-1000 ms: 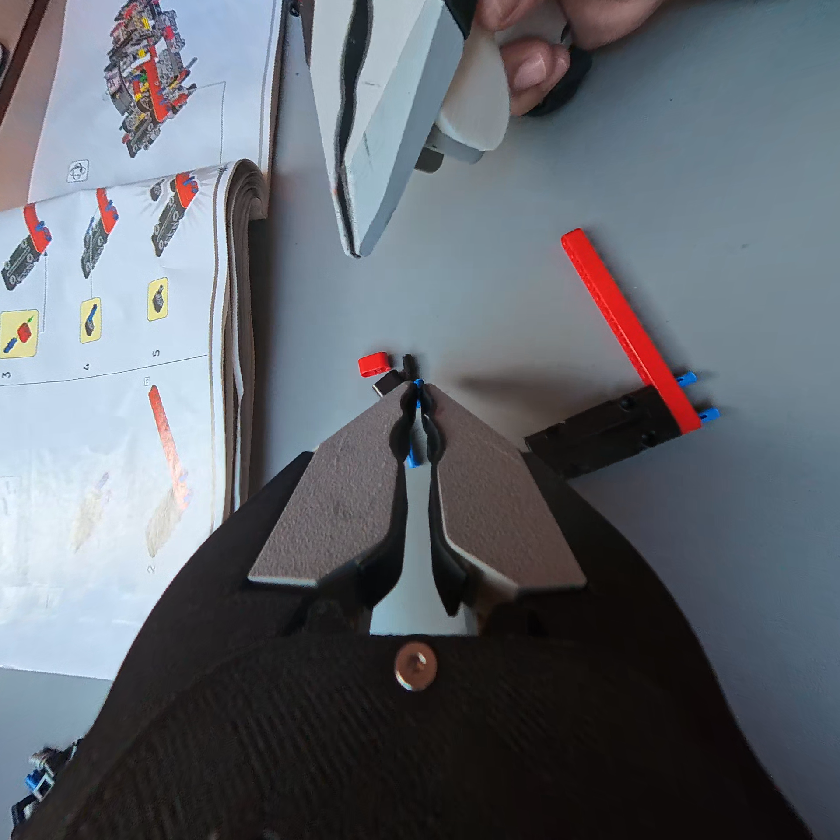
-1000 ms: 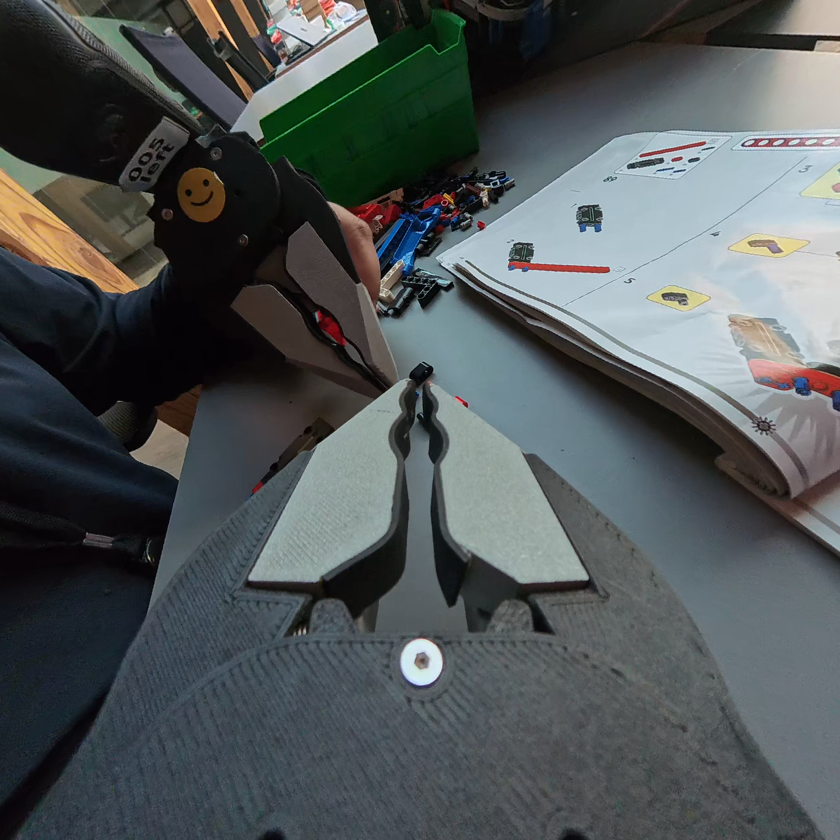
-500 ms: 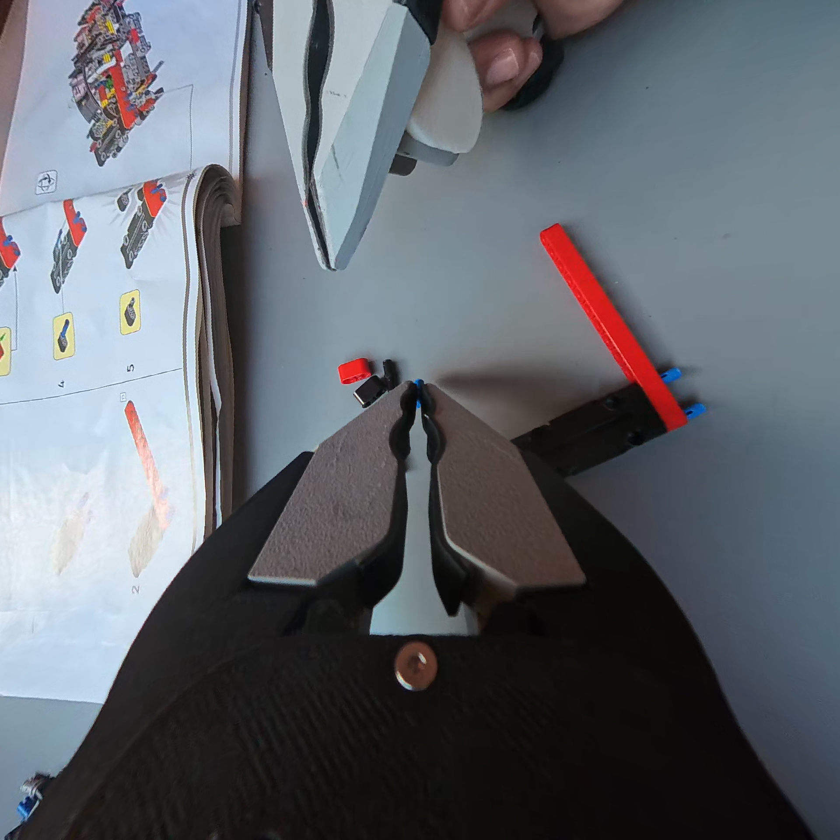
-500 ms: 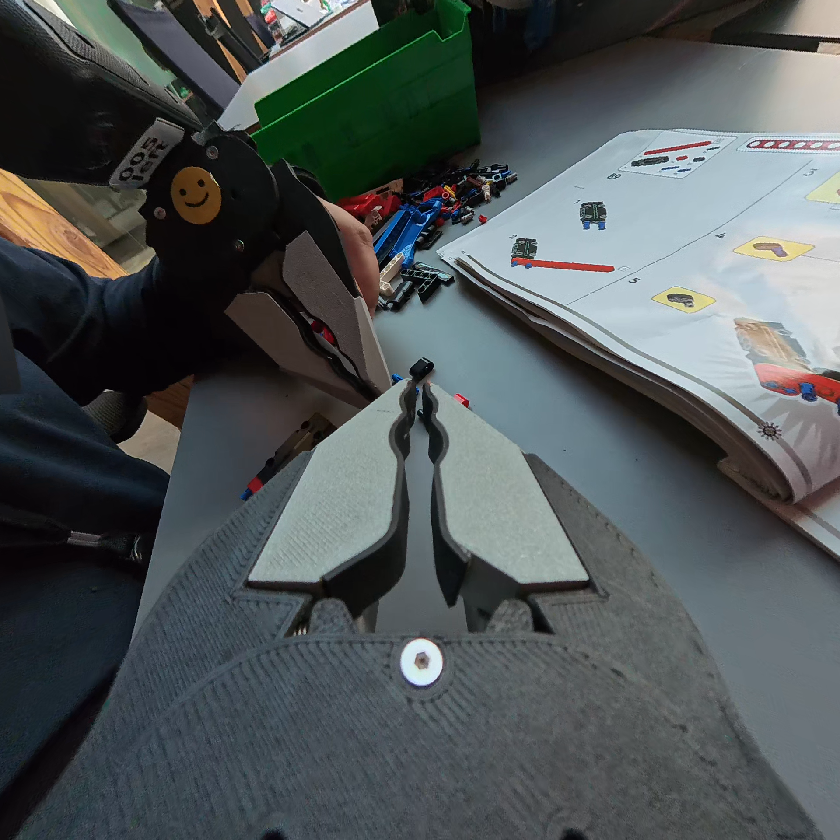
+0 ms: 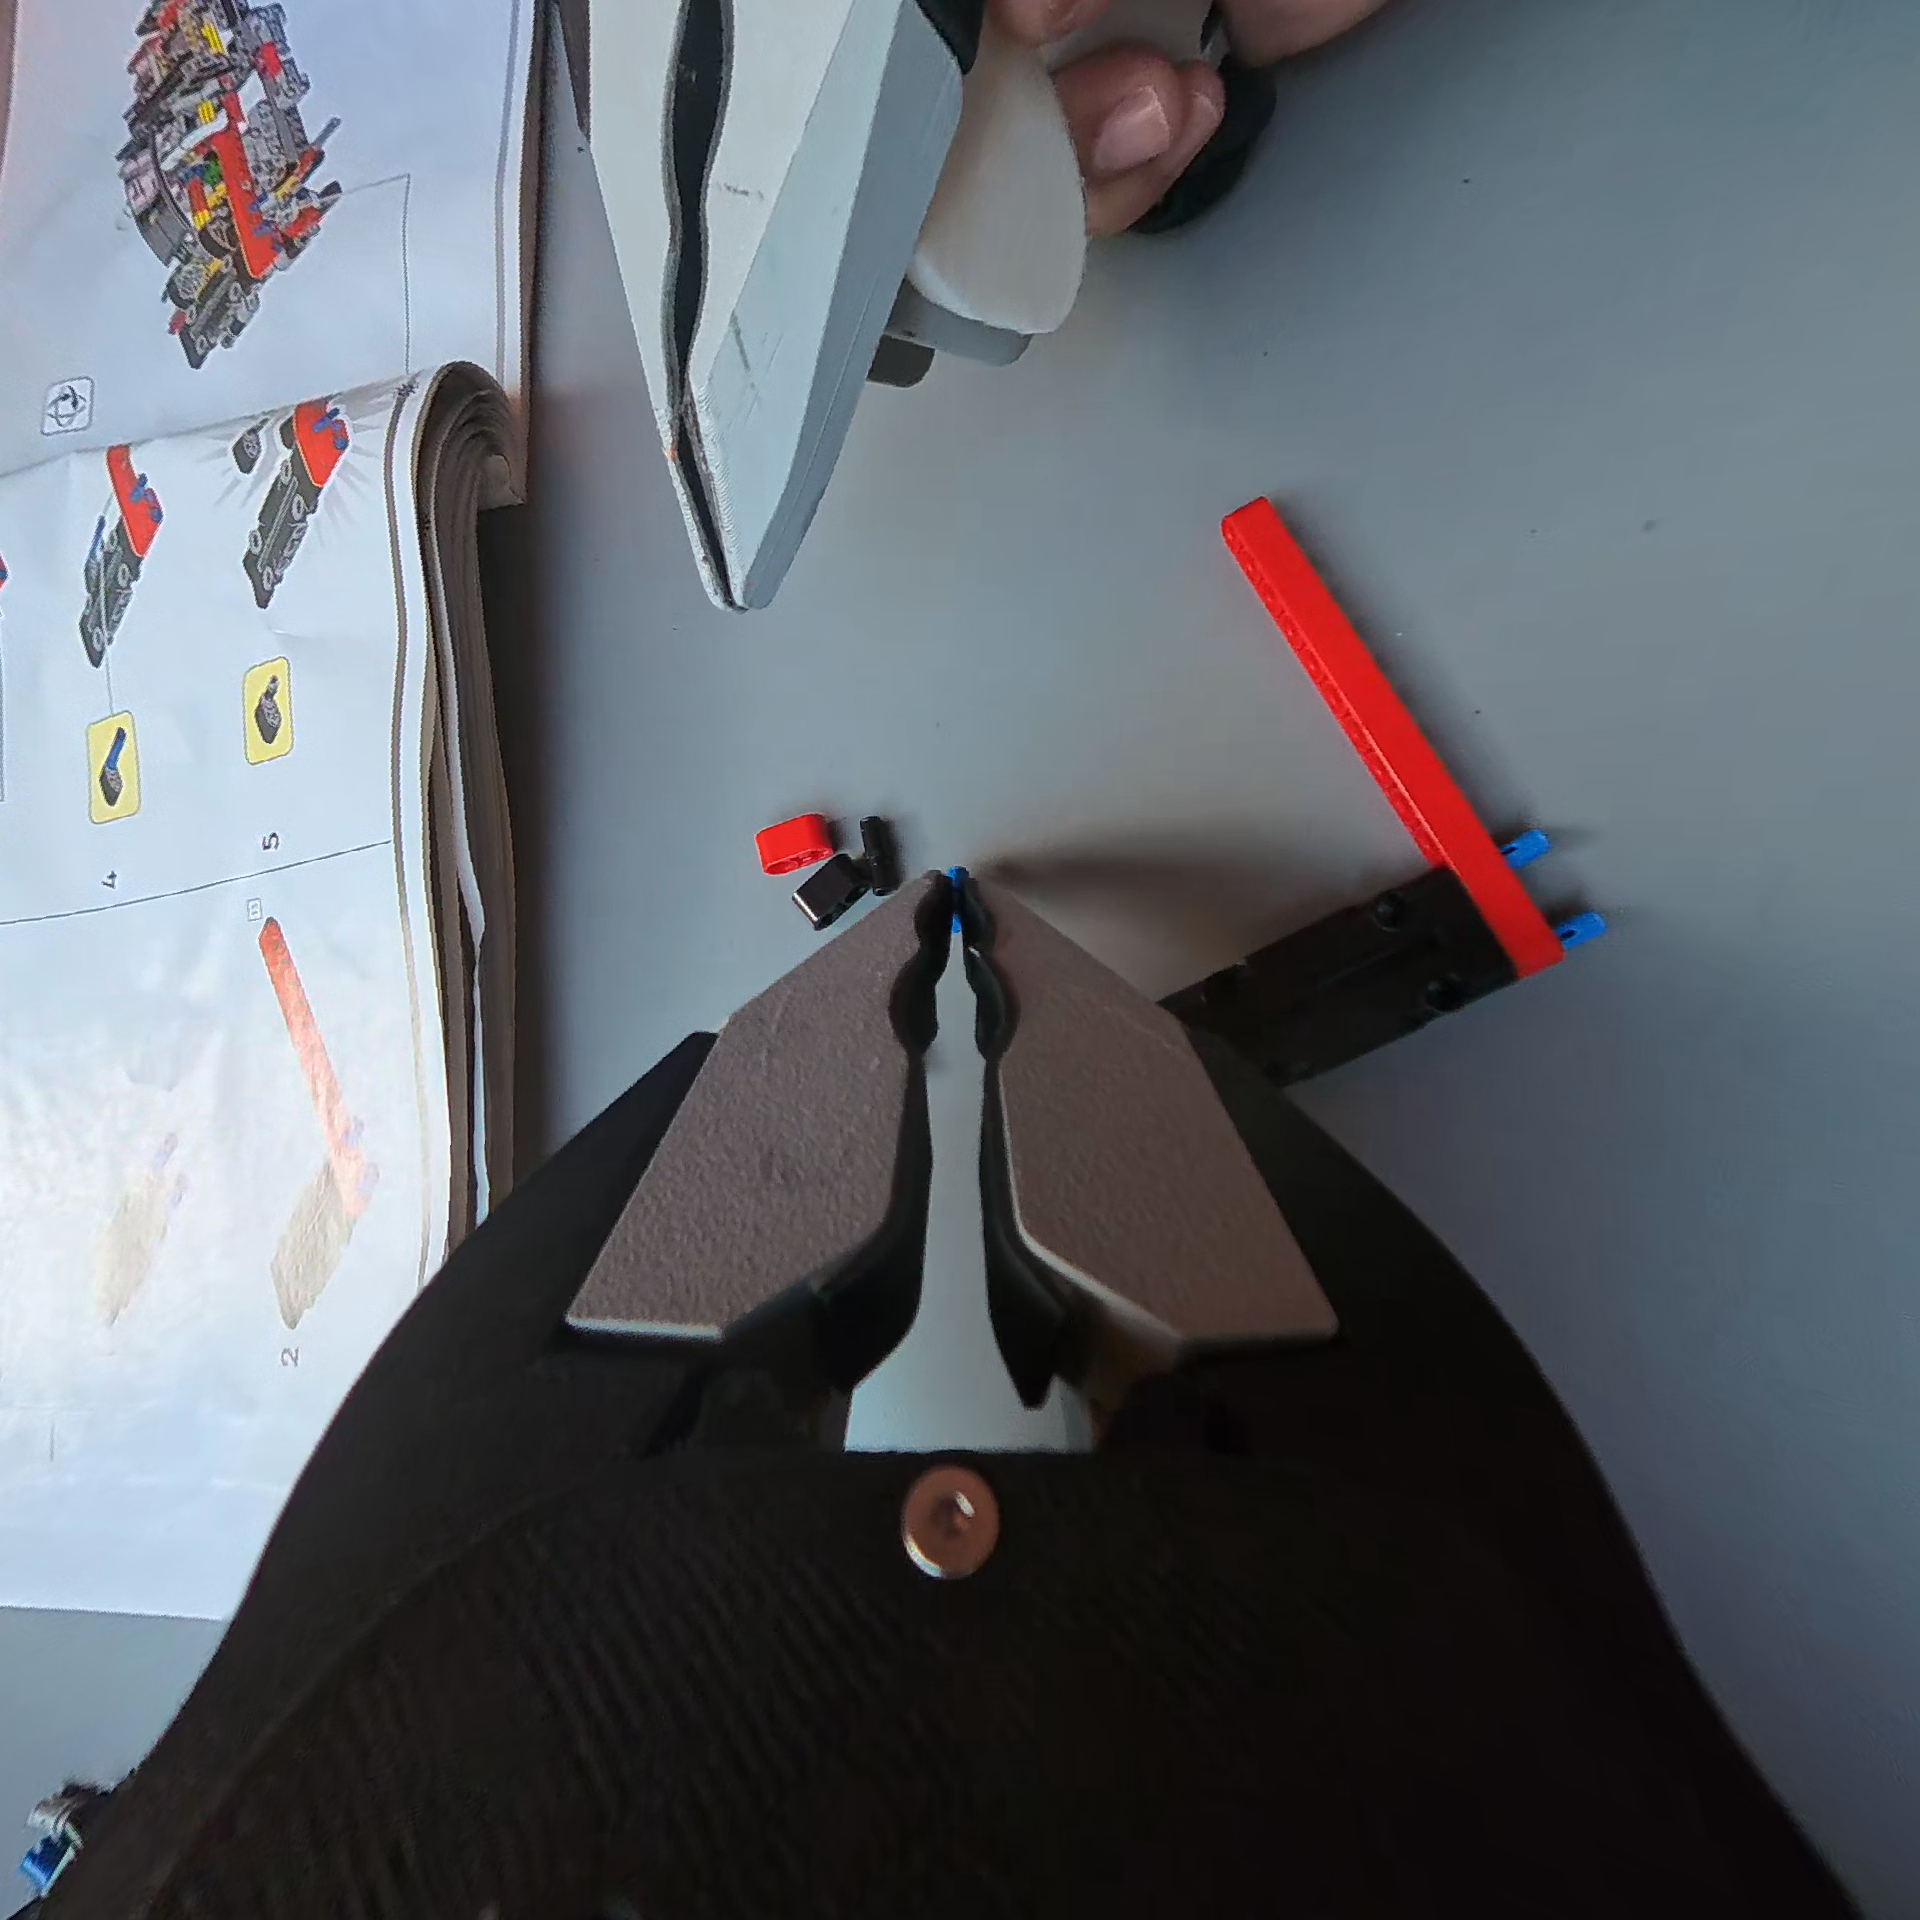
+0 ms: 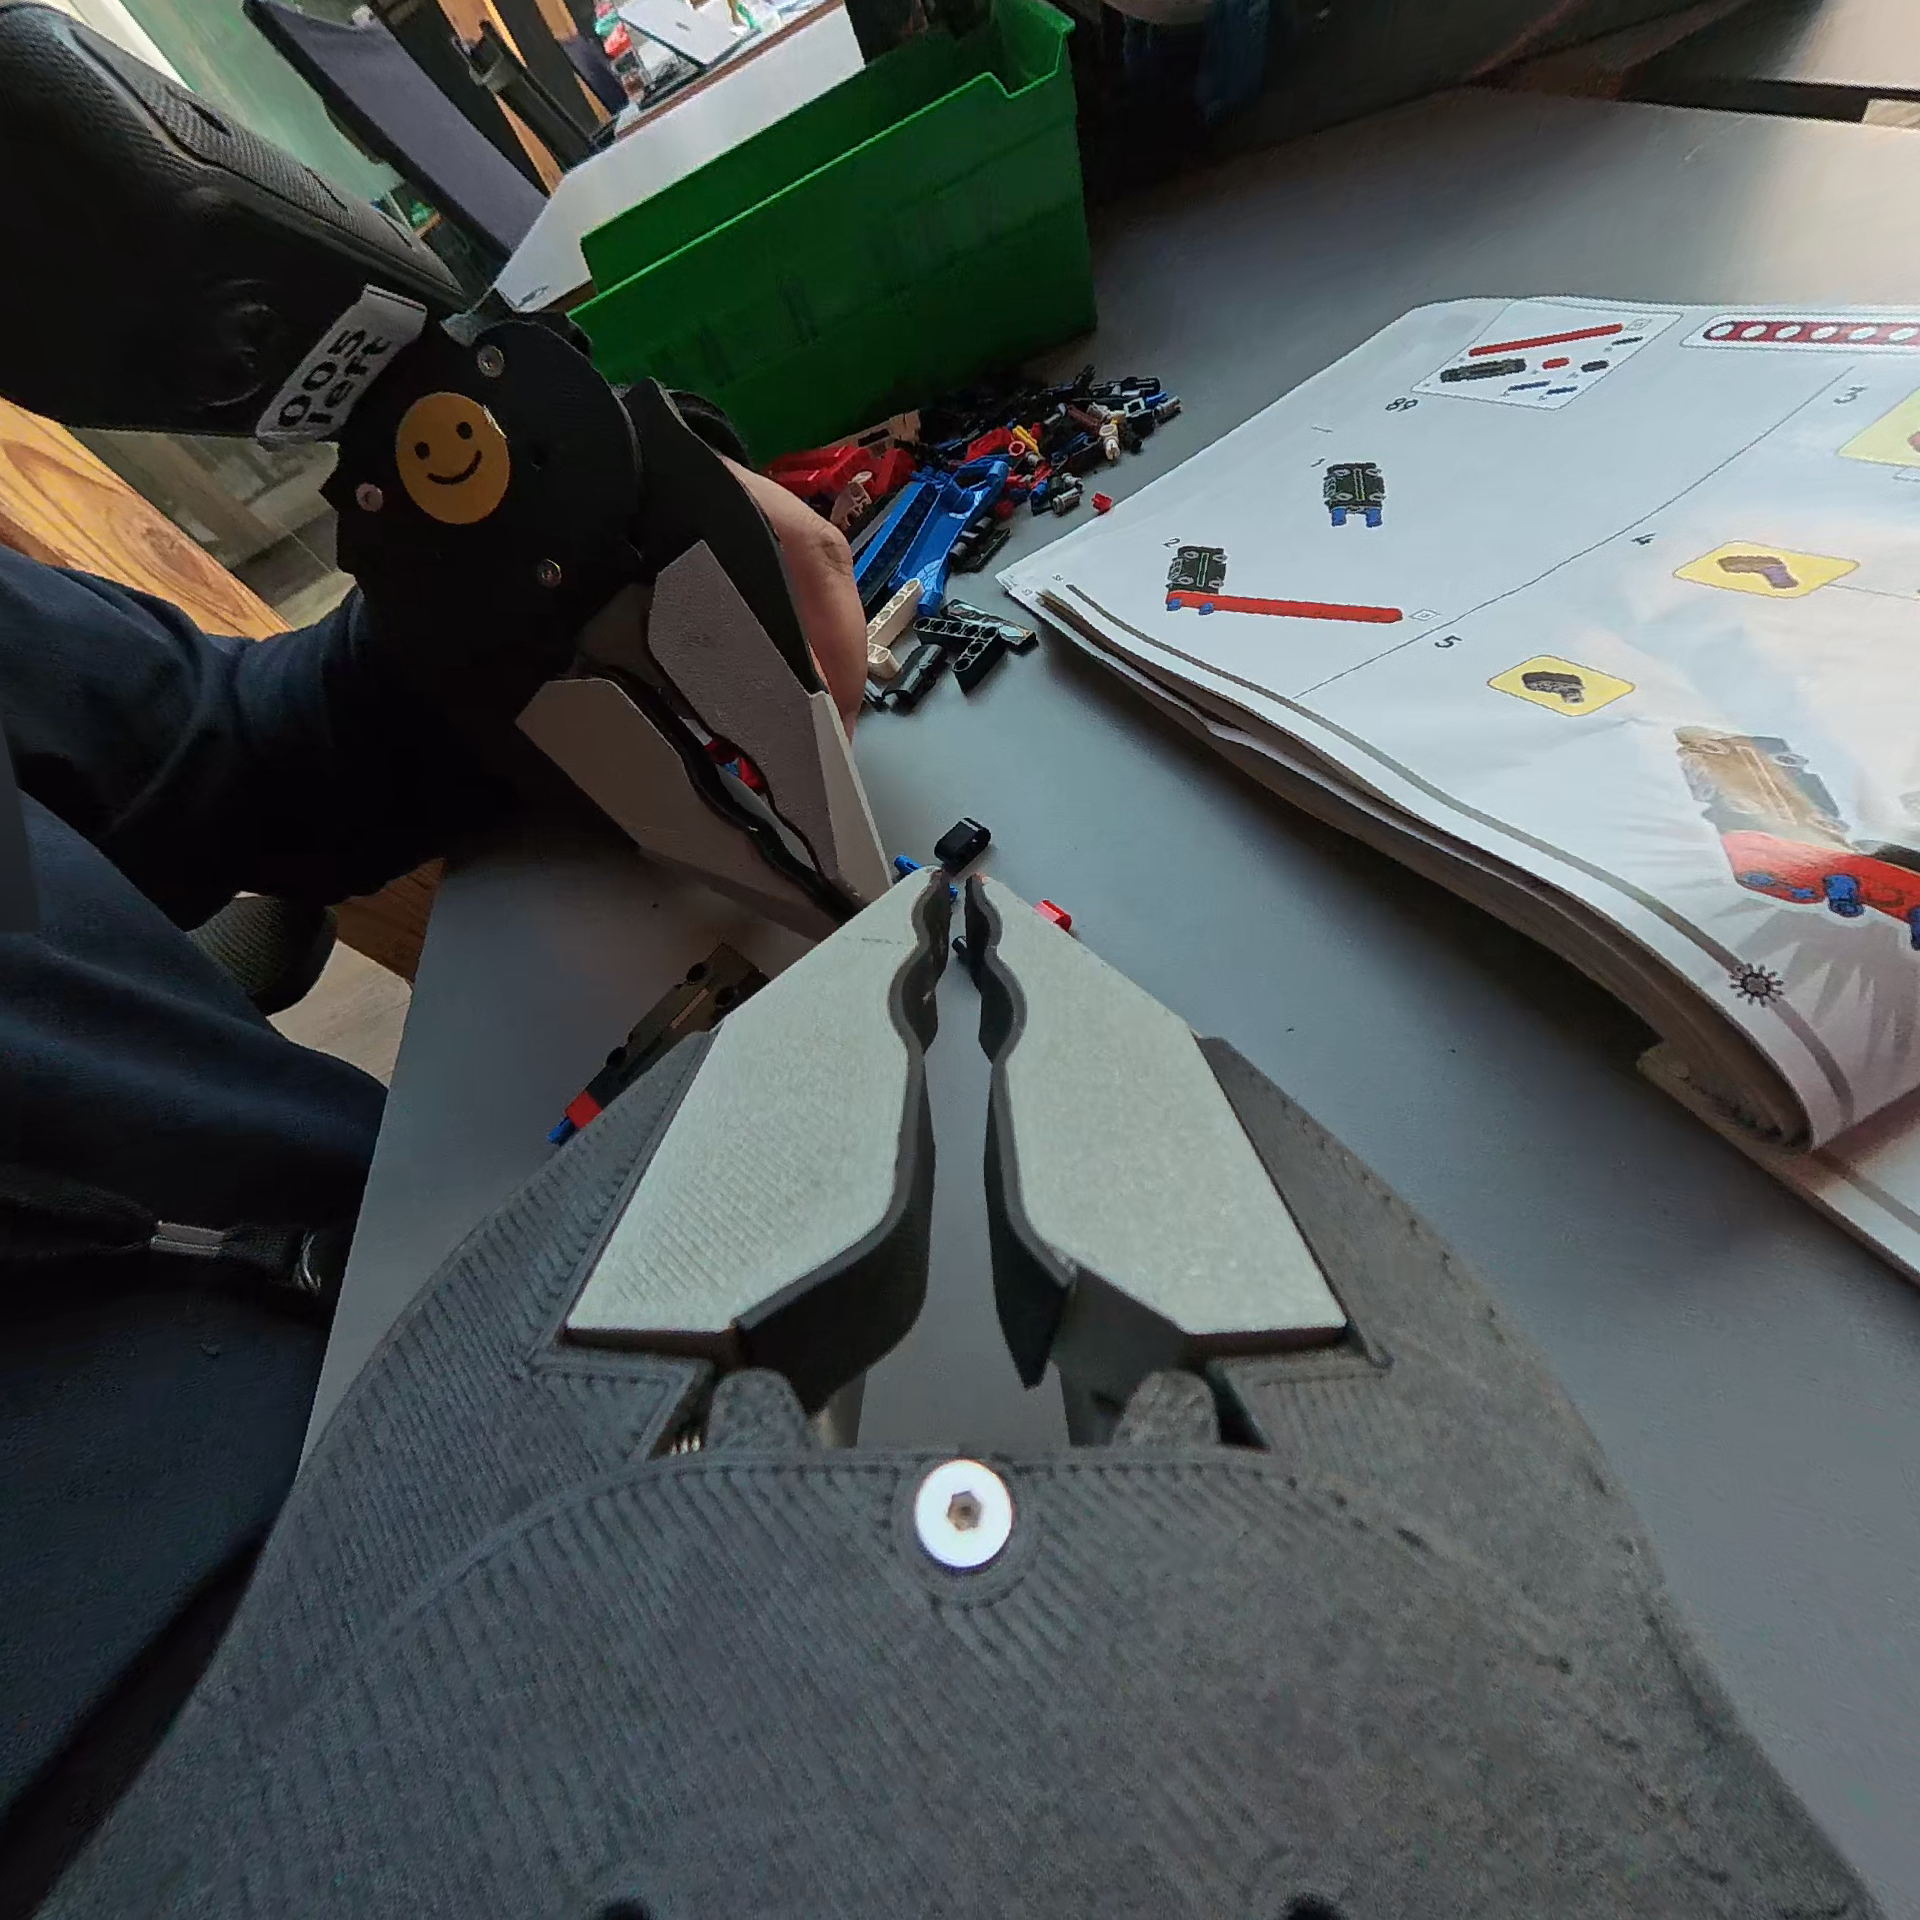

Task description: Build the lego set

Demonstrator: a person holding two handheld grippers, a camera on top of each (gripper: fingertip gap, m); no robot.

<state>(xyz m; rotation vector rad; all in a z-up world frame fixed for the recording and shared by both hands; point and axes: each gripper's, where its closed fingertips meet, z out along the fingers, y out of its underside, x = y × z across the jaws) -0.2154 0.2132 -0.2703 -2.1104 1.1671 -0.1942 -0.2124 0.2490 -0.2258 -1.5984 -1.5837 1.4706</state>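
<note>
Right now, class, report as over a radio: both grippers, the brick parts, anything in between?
Left gripper shut on small blue pin. Right gripper shut, nothing seen held. Red beam pinned to black block. Loose red piece and black pieces between grippers.

The table (image 5: pixel 1455 312) is showing a smooth, matt grey top, and the booklet (image 6: pixel 1558 644) lying on it is looking like slightly glossy paper. Beside the booklet, the red beam (image 5: pixel 1371 717) and green bin (image 6: pixel 883 249) are reading as smooth plastic, while a shiny metal screw (image 6: pixel 962 1511) is sitting in ridged, matt housing.
</note>
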